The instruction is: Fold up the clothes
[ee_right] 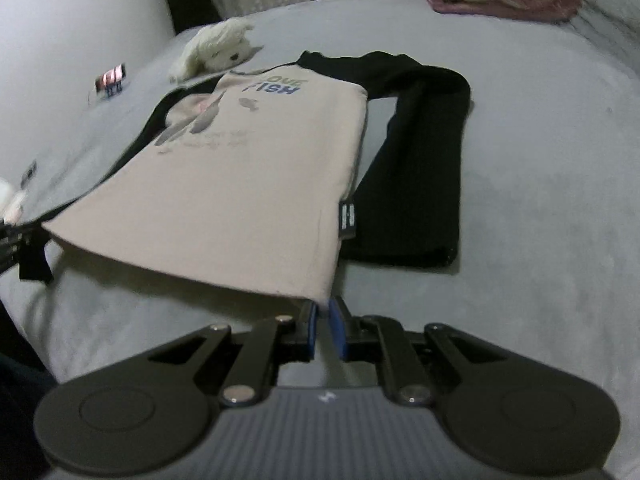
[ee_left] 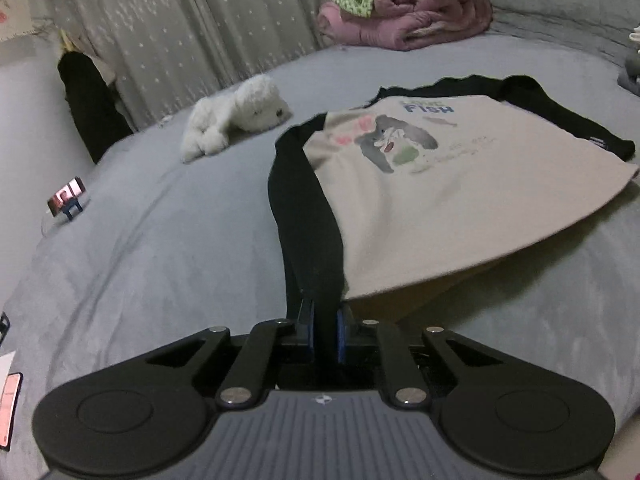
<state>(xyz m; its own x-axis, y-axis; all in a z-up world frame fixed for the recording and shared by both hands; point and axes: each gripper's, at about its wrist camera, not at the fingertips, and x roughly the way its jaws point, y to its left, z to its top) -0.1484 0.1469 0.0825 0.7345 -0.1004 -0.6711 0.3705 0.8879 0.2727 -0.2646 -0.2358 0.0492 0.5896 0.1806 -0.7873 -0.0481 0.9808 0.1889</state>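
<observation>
A beige shirt [ee_left: 436, 196] with black long sleeves and a cat print reading FISH lies face up on the grey bed [ee_left: 160, 248]. My left gripper [ee_left: 323, 316] is shut on the end of the black left sleeve [ee_left: 304, 216], which runs straight back from the jaws, and the hem beside it is lifted. In the right wrist view the same shirt [ee_right: 248, 184] has its bottom hem raised off the bed, with my right gripper [ee_right: 323, 312] shut on its right hem corner. The black right sleeve [ee_right: 420, 168] lies flat beside the body.
A white plush dog [ee_left: 236, 116] lies beyond the shirt's left shoulder. A pink blanket pile [ee_left: 408, 12] with green cloth sits at the bed's far end by the curtain. A small phone on a stand [ee_left: 68, 200] rests at the left edge. More grey bedding lies right of the shirt.
</observation>
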